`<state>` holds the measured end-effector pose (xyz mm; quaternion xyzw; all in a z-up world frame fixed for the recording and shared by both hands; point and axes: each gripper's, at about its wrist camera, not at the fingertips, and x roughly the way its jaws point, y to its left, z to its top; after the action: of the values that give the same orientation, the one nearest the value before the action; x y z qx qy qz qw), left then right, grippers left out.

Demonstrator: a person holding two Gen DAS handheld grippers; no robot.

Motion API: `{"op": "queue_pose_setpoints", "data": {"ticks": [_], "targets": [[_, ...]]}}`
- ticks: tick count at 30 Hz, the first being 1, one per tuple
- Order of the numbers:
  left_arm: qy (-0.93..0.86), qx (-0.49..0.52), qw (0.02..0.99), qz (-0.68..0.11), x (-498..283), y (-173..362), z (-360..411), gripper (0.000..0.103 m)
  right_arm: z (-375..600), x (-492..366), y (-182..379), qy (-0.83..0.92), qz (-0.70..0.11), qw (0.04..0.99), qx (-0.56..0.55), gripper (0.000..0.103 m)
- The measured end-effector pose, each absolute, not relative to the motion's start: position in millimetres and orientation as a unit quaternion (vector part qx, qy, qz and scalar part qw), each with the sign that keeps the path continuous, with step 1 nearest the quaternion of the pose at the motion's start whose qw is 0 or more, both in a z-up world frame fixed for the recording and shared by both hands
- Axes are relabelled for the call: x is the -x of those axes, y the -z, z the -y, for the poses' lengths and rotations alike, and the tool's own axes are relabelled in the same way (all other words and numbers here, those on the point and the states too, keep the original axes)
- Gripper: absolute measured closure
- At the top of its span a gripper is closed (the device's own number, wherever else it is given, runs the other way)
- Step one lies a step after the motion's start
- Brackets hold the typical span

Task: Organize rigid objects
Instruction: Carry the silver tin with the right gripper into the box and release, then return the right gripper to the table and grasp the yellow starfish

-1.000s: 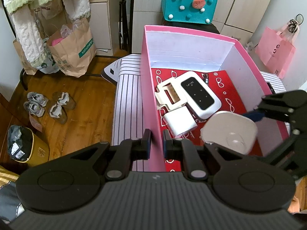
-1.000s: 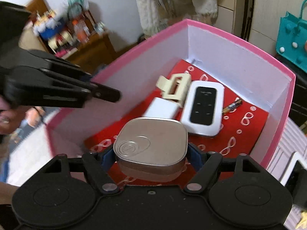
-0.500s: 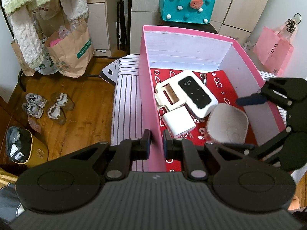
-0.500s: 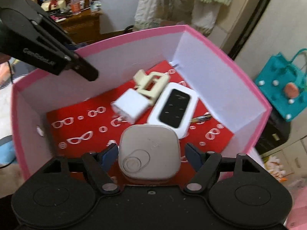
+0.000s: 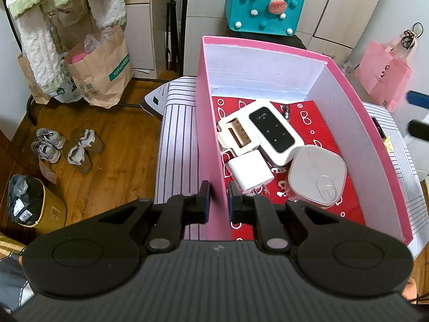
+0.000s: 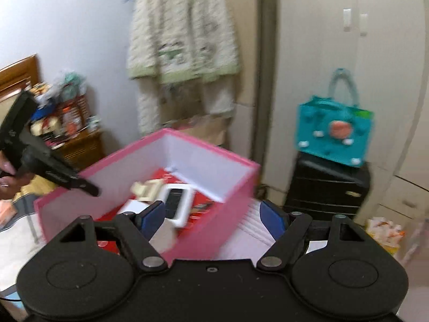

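Left gripper [image 5: 217, 198] is clamped on the left wall of the pink box [image 5: 346, 75]. The silver tin [image 5: 317, 175] lies on the red liner inside, touching the white Wi-Fi device [image 5: 273, 131]. Right gripper [image 6: 211, 214] stands wide with nothing between its 2 fingers, outside the box.

The left gripper [image 5: 217, 197] is clamped on the near side wall of the pink box [image 5: 211, 145], one finger inside and one outside, pointing steeply down. The right gripper [image 6: 211, 216] hangs outside the box at its corner, jaws wide apart and empty. A hand [image 6: 6, 173] holds the left gripper's handle.
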<state>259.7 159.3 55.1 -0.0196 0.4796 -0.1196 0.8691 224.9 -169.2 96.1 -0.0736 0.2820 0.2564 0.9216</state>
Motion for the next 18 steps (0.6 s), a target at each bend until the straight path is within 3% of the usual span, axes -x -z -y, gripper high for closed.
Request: {"op": "queue_pose_setpoints", "data": {"ticks": [18], "targets": [[0.099,0.043,0.873,-0.476,-255.5,-55.3,-164.0,0.091,302.7,-220.4,13.5,-0.102,-0.337,0.935,-0.03,0.02]]}}
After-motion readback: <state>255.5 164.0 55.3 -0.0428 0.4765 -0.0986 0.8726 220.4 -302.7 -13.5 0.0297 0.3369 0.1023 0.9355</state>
